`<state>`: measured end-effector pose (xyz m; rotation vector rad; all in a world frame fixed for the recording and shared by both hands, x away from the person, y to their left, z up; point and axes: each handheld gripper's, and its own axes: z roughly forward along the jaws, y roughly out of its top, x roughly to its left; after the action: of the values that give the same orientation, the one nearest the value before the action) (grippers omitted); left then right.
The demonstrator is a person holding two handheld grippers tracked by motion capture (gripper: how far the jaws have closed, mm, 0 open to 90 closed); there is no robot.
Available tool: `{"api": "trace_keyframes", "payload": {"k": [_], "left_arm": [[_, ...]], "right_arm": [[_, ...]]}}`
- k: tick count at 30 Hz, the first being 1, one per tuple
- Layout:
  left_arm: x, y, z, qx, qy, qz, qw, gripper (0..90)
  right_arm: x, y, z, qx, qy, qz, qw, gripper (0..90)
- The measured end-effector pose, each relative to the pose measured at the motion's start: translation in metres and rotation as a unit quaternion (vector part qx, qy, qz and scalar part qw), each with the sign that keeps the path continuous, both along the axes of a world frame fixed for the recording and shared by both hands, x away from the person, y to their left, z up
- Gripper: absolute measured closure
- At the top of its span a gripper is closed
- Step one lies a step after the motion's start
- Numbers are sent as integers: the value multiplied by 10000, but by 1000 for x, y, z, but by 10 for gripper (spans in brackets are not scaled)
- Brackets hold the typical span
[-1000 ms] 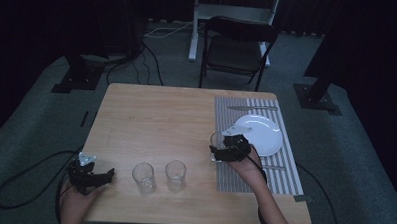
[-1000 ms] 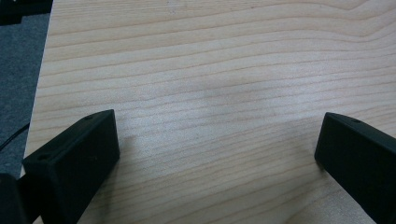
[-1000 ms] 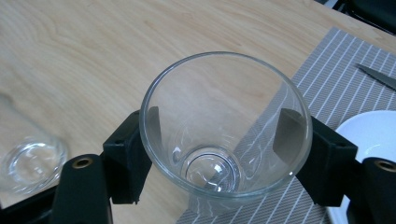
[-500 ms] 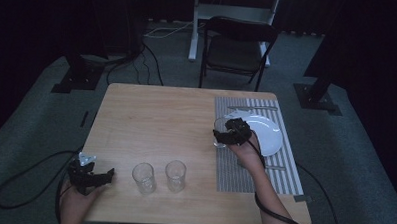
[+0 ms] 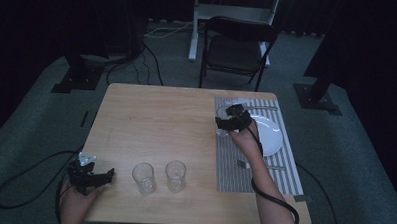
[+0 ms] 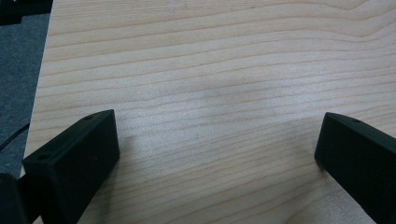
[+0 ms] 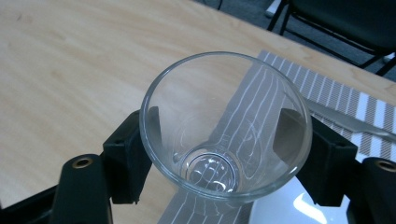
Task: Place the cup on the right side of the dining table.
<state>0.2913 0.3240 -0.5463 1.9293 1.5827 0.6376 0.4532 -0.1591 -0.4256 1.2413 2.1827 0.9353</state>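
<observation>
Right gripper (image 7: 219,154) is clamped on a glass (image 7: 224,126) at the plate's (image 5: 270,137) nine o'clock; tilting risks slipping; left gripper (image 6: 217,154) jaws gape apart.

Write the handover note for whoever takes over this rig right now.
Right hand-held gripper: shut on a clear glass, held over the striped placemat's left edge, beside the white plate.
Left hand-held gripper: open, nothing between its jaws, low over the table's near left corner.
Two more glasses stand side by side near the front edge.
Done: one glass picked up.
Left: probably set it down on the placemat; the other two are untouched.
</observation>
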Motion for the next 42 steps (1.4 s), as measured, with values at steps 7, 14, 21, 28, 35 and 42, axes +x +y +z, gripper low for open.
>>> {"api": "trace_keyframes", "payload": {"k": [7,14,21,28,35,42], "left_arm": [[0,0,0,1,0,0,10000,2],[0,0,0,1,-2,3,10000,2],[0,0,0,3,-1,1,10000,2],[0,0,0,1,-3,3,10000,2],[0,0,0,4,0,-1,10000,2],[0,0,0,4,-1,1,10000,2]], "right_arm": [[21,-4,5,36,-102,-331,9994,284],[43,-6,3,47,14,-572,9984,284],[61,-8,-3,32,111,-802,9967,284],[77,-11,-12,-46,209,-1030,9945,284],[89,-11,-25,-26,308,-1133,9931,284],[93,-9,-31,0,362,-1161,9926,284]]}}
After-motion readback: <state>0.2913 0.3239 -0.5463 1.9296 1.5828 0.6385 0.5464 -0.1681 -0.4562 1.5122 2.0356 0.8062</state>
